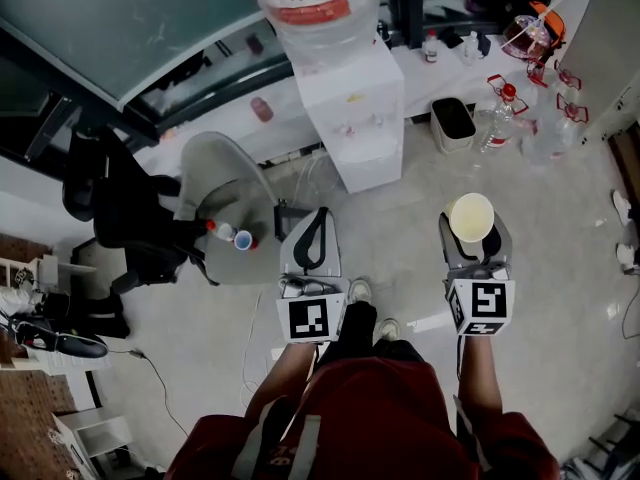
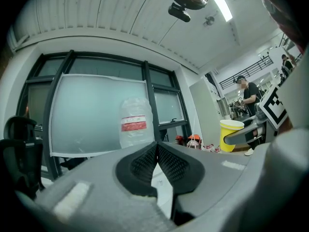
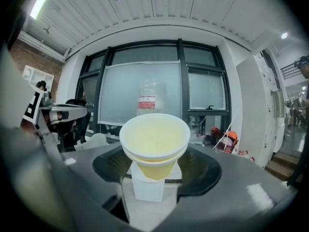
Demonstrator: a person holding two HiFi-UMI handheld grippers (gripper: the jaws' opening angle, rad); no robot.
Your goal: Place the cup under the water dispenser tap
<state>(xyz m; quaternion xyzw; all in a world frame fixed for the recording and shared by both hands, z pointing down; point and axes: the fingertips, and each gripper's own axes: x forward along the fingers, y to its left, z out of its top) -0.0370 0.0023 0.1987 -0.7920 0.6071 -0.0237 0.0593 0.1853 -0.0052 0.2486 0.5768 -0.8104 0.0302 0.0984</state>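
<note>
Yellow cup (image 1: 471, 216) faces water dispenser (image 1: 352, 118)
The right gripper (image 1: 473, 228) clasps the cup upright, water dispenser ahead, slightly left; the left gripper (image 1: 312, 218) closed, empty.

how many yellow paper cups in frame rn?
1: the yellow paper cup sits upright between the right gripper's jaws, short of the white water dispenser. Others may be hidden.

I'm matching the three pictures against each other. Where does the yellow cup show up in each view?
Head view: the cup is right of centre, held in the right tool, mouth up.
Left gripper view: far right, about mid-height.
Right gripper view: dead centre, between the jaws.
Shared landmark: the red-labelled water bottle on the dispenser, also seen at and.
</note>
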